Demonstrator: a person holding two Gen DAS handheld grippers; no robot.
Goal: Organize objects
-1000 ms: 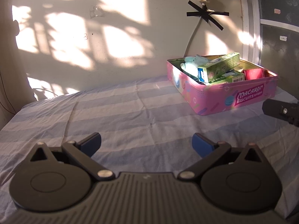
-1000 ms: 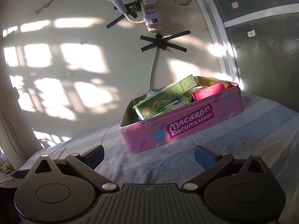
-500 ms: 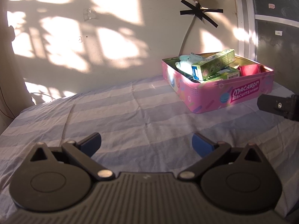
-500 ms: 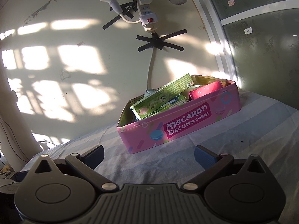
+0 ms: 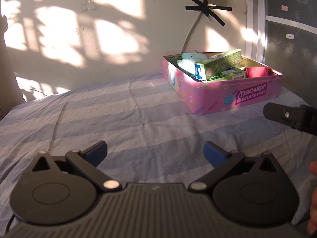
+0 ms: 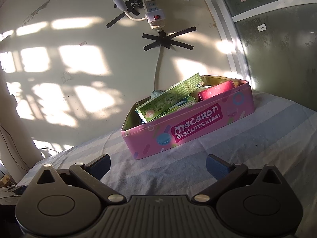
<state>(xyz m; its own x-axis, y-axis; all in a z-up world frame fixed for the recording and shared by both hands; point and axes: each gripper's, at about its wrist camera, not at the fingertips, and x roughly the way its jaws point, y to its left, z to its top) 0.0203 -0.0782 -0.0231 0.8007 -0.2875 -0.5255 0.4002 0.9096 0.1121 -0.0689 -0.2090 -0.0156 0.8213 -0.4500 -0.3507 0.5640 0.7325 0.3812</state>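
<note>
Both grippers, left [image 5: 155, 151] & right [image 6: 158, 165], spread wide, empty. Right has edged nearer the pink tin [image 6: 200, 128] at 12 o'clock. Tin's full, so prob. near done.

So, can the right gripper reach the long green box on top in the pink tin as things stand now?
Probably yes. The right gripper is open and empty, facing the pink tin with only bare striped cloth between them. The long green box lies uppermost, sticking above the rim, with nothing covering it.

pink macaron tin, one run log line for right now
left gripper open, empty | right gripper open, empty | pink macaron biscuits tin on striped cloth, lidless, holding green boxes
</note>
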